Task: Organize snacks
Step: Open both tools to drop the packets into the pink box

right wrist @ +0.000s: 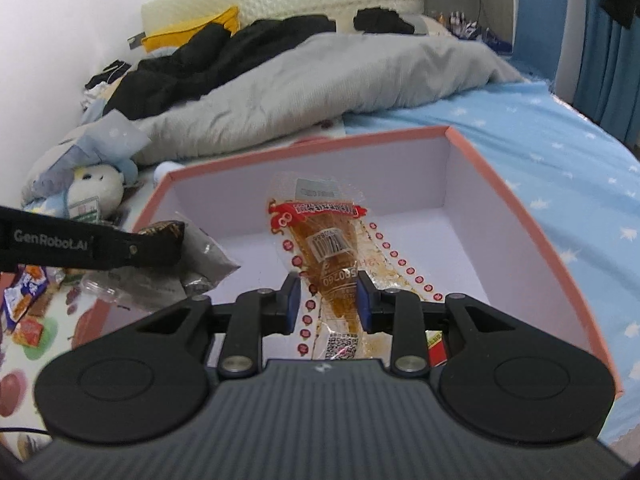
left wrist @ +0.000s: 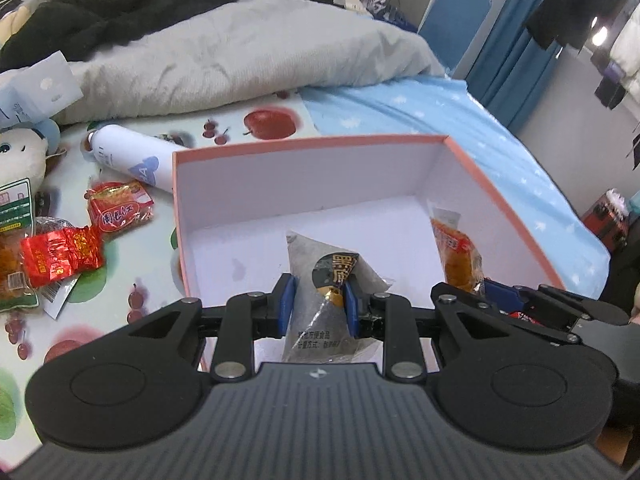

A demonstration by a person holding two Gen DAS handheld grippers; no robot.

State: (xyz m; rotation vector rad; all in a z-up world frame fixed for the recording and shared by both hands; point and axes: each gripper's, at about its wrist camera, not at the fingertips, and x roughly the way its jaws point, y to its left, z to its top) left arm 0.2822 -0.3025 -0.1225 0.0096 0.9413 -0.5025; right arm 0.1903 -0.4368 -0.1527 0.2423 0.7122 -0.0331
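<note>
Risk: both packets hang above the pink box (left wrist: 500,184), side by side. Letting go too high could send one sliding against a wall or onto the other; thin crinkly film may cling to a pad.

Left gripper (left wrist: 319,300): clenched on the grey packet (left wrist: 320,276), a slack, see-through pouch with a black label.

Right gripper (right wrist: 328,300): clenched on the orange packet (right wrist: 324,248), clear film, red print, barcode.

More snacks (left wrist: 72,248) lie loose on the fruit-print cloth (left wrist: 224,128) beside the box.

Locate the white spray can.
Left wrist view, upper left: the white spray can lies on its side beside the pink box's left corner.
</note>
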